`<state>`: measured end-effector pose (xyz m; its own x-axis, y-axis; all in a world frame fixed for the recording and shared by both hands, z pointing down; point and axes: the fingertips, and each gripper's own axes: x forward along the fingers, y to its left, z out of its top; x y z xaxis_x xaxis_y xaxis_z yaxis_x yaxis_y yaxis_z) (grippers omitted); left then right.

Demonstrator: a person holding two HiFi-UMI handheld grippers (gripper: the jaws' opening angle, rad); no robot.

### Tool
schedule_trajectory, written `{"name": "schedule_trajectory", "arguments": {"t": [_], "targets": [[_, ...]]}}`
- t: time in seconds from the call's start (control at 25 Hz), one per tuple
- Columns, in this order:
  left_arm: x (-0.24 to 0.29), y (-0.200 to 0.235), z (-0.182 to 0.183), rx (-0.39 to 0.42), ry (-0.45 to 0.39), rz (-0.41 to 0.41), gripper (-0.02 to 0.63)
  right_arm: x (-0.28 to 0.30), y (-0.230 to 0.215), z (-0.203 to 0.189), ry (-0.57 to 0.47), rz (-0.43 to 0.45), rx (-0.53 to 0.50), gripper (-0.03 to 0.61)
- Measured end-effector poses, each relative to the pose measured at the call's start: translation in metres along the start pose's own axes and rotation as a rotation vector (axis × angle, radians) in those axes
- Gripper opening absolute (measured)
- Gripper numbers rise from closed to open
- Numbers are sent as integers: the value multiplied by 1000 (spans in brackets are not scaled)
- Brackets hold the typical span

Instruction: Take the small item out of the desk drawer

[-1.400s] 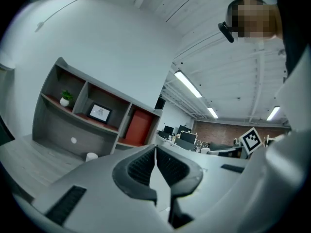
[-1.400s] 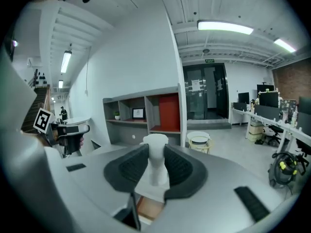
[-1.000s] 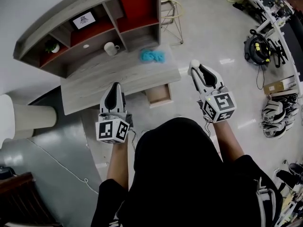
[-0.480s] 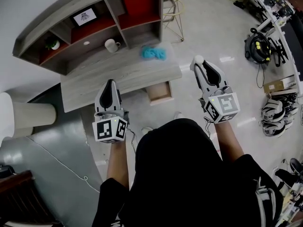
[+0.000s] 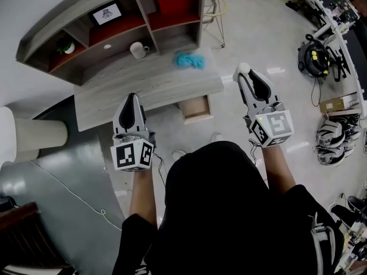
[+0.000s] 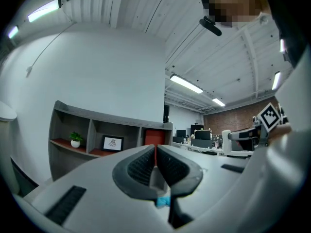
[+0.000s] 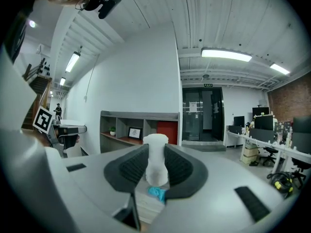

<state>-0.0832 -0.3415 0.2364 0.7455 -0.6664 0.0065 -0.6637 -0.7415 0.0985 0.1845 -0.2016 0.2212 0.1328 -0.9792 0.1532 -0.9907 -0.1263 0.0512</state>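
Since the right gripper grasps the white item well clear of the open drawer, removal looks done — next, set it down; left gripper clenched, empty.

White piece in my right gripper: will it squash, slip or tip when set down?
Likely rigid: the right gripper pinches the small white item without visibly denting it. It looks smooth and rounded, so it may slip. Taller than wide, it could tip when set down.
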Motion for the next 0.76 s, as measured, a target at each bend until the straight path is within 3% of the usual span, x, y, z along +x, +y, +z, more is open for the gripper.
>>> {"name": "schedule_trajectory", "arguments": {"t": [0.76], "targets": [[-17,25,-1,-16,-11,80,18,15,0,-3,17,41,-27,103]]}}
